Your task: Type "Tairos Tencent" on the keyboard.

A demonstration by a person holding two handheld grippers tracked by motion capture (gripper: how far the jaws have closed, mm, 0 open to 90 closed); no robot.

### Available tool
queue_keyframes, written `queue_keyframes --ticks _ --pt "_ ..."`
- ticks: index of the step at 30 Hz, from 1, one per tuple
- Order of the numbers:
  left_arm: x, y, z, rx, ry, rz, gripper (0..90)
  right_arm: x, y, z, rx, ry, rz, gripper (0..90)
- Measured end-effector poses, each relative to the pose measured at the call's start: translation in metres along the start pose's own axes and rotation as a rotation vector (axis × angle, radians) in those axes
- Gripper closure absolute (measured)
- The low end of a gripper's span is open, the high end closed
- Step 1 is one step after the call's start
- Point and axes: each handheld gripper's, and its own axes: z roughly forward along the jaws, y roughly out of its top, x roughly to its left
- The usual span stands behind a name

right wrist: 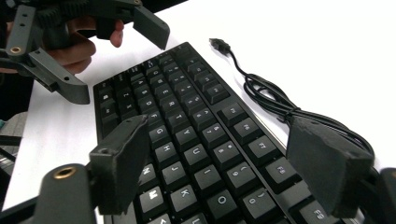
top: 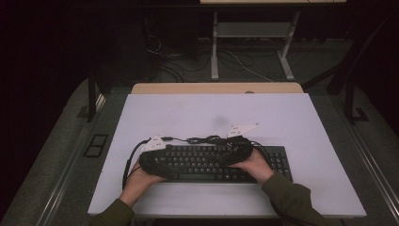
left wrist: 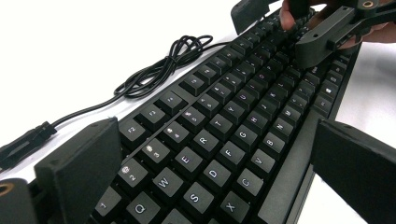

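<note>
Black full-size plastic keyboard [top: 211,162], lying flat toward the near edge of the white worktop [top: 188,113], its thin black cable [left wrist: 159,65] bunched loose just behind it. Left gripper [left wrist: 210,168] and right gripper [right wrist: 224,163] stand over opposite ends of the keyboard, fingers spread wide across its depth and clamped on nothing. Risks: fingers closing on keycaps rather than the case edges could pop keys or slip; the loose cable could snag. Front edge cut off; key legends blurred.

olive-green sleeves at the bottom of the high view; each tool is chunky matte black with a pale three-cornered plate on top; brass-ringed screw holes near the jaws
</note>
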Motion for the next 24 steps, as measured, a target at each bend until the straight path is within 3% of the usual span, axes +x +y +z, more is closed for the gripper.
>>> queue_keyframes --ticks 14,18,24 --pt "-0.001 0.007 -0.002 -0.028 -0.007 0.012 16.0 -0.001 0.000 -0.003 -0.019 -0.008 0.004 18.3" --pt "-0.001 0.010 0.001 -0.033 -0.016 0.024 24.1 -0.002 0.001 -0.005 -0.023 -0.015 0.003 18.3" --pt "-0.001 0.014 0.006 -0.033 -0.032 0.042 43.8 -0.003 0.000 -0.007 -0.028 -0.018 0.010 18.3"
